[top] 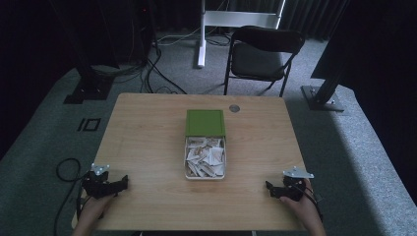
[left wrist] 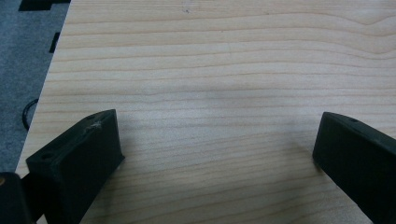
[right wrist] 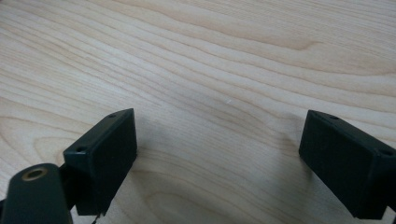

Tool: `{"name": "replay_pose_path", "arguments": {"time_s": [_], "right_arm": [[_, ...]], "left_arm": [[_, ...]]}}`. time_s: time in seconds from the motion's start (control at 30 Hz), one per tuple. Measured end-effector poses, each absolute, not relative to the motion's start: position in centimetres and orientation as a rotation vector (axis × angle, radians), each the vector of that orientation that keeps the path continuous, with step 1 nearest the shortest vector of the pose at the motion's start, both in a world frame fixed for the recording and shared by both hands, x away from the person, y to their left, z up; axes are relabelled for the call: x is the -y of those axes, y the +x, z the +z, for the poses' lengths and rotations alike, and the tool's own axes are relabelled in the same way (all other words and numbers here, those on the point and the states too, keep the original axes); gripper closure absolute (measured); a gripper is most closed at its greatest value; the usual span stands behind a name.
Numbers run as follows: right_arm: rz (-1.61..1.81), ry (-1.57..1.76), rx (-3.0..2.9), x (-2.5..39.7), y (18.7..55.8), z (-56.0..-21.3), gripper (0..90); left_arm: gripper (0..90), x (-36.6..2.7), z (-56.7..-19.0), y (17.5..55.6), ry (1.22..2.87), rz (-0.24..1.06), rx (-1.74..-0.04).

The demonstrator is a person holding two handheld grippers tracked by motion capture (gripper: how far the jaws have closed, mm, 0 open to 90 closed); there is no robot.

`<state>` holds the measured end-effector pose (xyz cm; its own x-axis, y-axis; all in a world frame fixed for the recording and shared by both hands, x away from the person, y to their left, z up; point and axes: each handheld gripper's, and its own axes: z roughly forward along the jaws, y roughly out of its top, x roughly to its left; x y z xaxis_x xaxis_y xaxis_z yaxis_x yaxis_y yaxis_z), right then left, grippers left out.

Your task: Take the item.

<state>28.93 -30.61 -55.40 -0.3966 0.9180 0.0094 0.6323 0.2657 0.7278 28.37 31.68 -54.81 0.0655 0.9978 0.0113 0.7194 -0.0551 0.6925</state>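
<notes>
With both the left claw (top: 120, 184) and right claw (top: 269, 187) resting wide and empty on the table (top: 147, 142), nothing seems begun; next likely means reaching the packet-filled tin (top: 205, 158).

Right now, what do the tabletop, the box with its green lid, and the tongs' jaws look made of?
Light wooden tabletop: wood or wood-look laminate, matte; grain lines run across it in both gripper views. Small white rectangular box with flat green lid: probably plastic or painted metal, too small to tell. Left tongs and right tongs: jaws look like matte black moulded plastic, with small screw holes.
</notes>
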Motion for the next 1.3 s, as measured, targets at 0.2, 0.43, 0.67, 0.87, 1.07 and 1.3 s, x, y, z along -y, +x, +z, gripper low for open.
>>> {"name": "replay_pose_path", "arguments": {"time_s": [0.2,0.43,0.67,0.87,1.07,1.3], "right_arm": [[0.925,1.403,-2.126,30.6,28.9,-55.4,11.3],[0.924,1.405,-2.123,30.6,28.9,-55.4,11.4],[0.923,1.413,-2.117,30.5,28.8,-55.4,11.4],[0.930,1.433,-2.113,30.5,28.8,-55.1,13.3],[0.939,1.400,-2.110,30.3,29.1,-54.2,13.5],[0.975,1.391,-2.085,29.7,29.5,-52.7,13.5]], "left_arm": [[1.6,-31.7,-54.8,28.4,1.826,0.698,-1.708],[1.5,-31.7,-54.8,28.4,1.832,0.697,-1.704],[1.5,-31.7,-54.8,28.4,1.832,0.698,-1.704],[1.5,-31.7,-54.8,28.4,1.832,0.698,-1.704],[1.5,-31.7,-54.8,28.4,1.831,0.698,-1.705],[1.5,-31.7,-54.8,28.4,1.832,0.698,-1.704]]}}
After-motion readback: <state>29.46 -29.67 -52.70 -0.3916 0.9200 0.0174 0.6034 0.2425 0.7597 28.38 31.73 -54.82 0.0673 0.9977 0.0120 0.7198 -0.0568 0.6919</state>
